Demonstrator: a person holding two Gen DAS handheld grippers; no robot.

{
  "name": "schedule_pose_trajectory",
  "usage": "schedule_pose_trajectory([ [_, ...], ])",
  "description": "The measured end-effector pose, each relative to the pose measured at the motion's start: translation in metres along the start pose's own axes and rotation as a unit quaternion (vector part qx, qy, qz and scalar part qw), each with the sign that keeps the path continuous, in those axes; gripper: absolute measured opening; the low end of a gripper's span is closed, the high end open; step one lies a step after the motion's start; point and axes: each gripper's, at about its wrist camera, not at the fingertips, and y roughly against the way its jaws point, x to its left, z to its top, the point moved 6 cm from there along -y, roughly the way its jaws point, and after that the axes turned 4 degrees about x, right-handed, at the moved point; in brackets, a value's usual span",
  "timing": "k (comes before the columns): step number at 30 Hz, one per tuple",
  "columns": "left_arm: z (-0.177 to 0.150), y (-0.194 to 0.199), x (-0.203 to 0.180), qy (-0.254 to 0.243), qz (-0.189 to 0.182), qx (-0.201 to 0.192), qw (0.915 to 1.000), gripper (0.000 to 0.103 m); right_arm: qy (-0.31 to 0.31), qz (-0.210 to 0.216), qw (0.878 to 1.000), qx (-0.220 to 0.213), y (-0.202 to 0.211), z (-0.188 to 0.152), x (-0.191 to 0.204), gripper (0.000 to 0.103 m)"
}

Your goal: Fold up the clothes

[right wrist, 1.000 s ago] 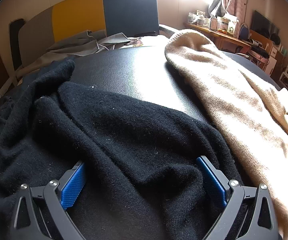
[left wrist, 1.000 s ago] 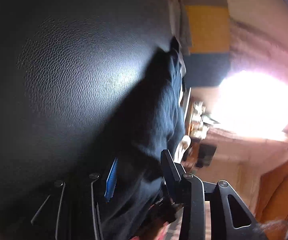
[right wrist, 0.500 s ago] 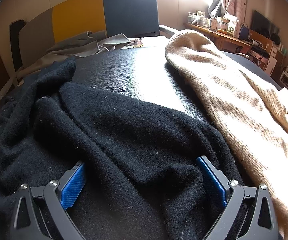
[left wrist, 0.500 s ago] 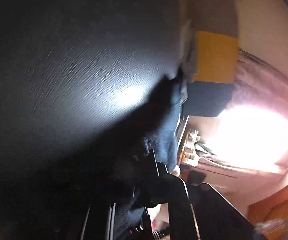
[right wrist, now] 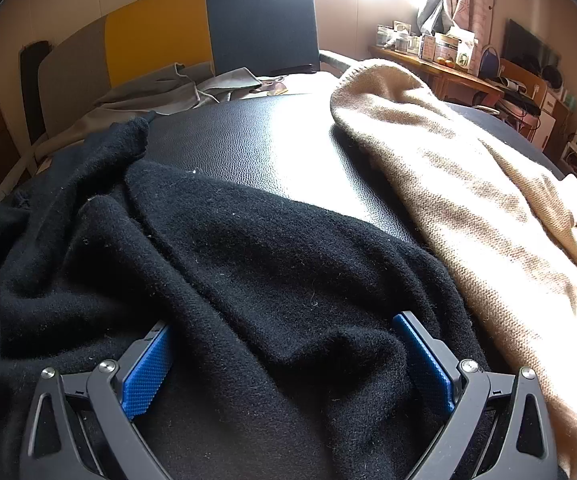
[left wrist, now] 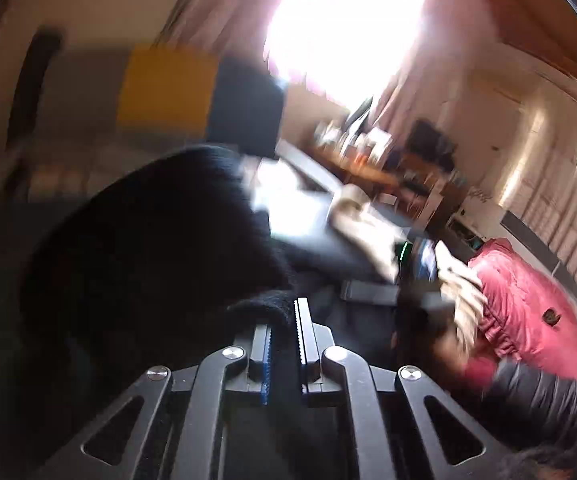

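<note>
Left wrist view, heavily blurred: black sweater (left wrist: 148, 248) bulking at left, a fold of its edge nipped between the near-closed jaws of the left hand-held gripper (left wrist: 284, 320), lifted clear of the surface; farther right, a red padded jacket (left wrist: 528, 304). Right wrist view, sharp: same black sweater (right wrist: 228, 272) rumpled across the left and centre of a black leather-textured counter (right wrist: 256, 144), spilling over the right hand-held gripper (right wrist: 284, 344), jaws spread wide with blue pads (right wrist: 146, 372) either side of a bunched ridge of knit, not clamped on it. Beige sweater (right wrist: 468, 200) draped along the right side, just beside the black one. Grey garment (right wrist: 160, 92) crumpled beyond the counter's far edge.
</note>
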Motion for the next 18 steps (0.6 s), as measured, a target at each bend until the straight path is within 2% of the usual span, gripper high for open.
schedule_pose_trajectory([
  [2, -0.039, 0.007, 0.023, 0.048, 0.005, 0.039, 0.9981, 0.011, 0.000, 0.000, 1.000, 0.000, 0.000, 0.000, 0.000, 0.103],
  [4, -0.067, 0.015, 0.049, 0.075, 0.017, 0.060, 0.9952, 0.014, -0.001, 0.001, 1.000, 0.000, 0.000, 0.000, 0.000, 0.103],
  [6, -0.083, 0.032, 0.071, 0.103, 0.039, 0.064, 0.9919, 0.014, -0.001, 0.001, 1.000, 0.000, 0.000, 0.000, 0.000, 0.103],
  [8, -0.094, 0.050, 0.094, 0.138, 0.046, 0.058, 0.9876, 0.016, -0.002, 0.001, 1.000, 0.000, 0.000, -0.001, 0.001, 0.103],
  [10, -0.101, 0.076, 0.120, 0.181, 0.064, 0.036, 0.9808, 0.019, -0.002, 0.001, 1.000, -0.001, 0.000, -0.001, 0.000, 0.103],
  [12, -0.102, 0.080, 0.148, 0.243, 0.048, 0.017, 0.9688, 0.026, -0.001, 0.001, 1.000, -0.001, 0.000, -0.001, 0.000, 0.103],
  [15, -0.096, 0.061, 0.160, 0.293, 0.032, 0.017, 0.9553, 0.039, -0.001, 0.001, 1.000, -0.001, 0.000, -0.001, 0.000, 0.103],
  [17, -0.091, 0.048, 0.167, 0.327, 0.022, 0.017, 0.9447, 0.053, -0.001, 0.001, 1.000, -0.001, 0.000, 0.000, 0.000, 0.103],
  [18, -0.089, 0.041, 0.171, 0.343, 0.016, 0.018, 0.9389, 0.055, 0.000, 0.001, 1.000, -0.001, 0.000, 0.000, 0.001, 0.103],
])
